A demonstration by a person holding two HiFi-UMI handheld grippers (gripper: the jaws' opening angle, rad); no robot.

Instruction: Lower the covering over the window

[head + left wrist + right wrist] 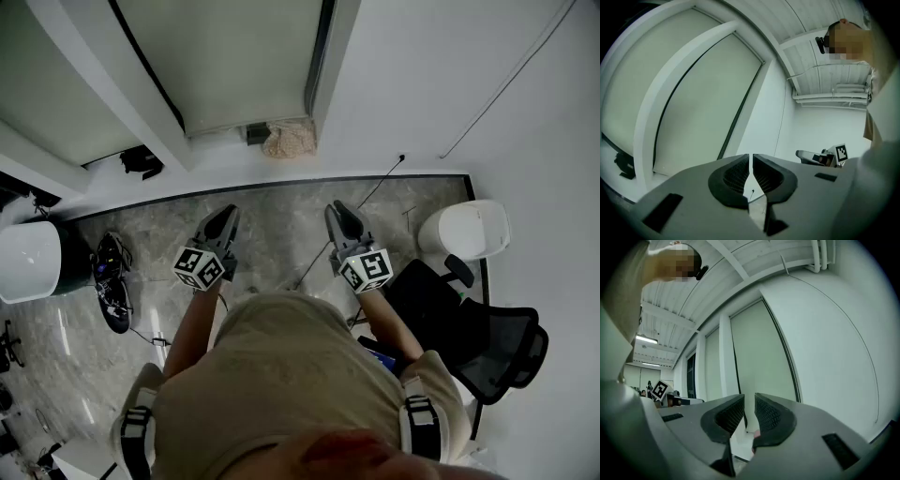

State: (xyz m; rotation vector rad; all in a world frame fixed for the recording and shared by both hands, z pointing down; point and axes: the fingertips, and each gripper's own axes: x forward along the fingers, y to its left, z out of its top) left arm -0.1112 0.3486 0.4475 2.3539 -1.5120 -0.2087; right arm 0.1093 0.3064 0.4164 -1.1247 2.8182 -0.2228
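Window covering [234, 66]: pale roller fabric, seemingly already fully down. Probably light, limp and easily creased, with a stiffer bottom edge that is best gripped.
Left hand-held gripper [217, 228]: short of the covering, jaws virtually together, empty.
Right hand-held gripper [342, 222]: likewise short of it, narrow gap, empty.

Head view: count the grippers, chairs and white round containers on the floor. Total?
hand-held grippers: 2, the left hand-held gripper and the right hand-held gripper
office chair: 1
white round containers: 2, one at the left edge and one beside the chair
total: 5
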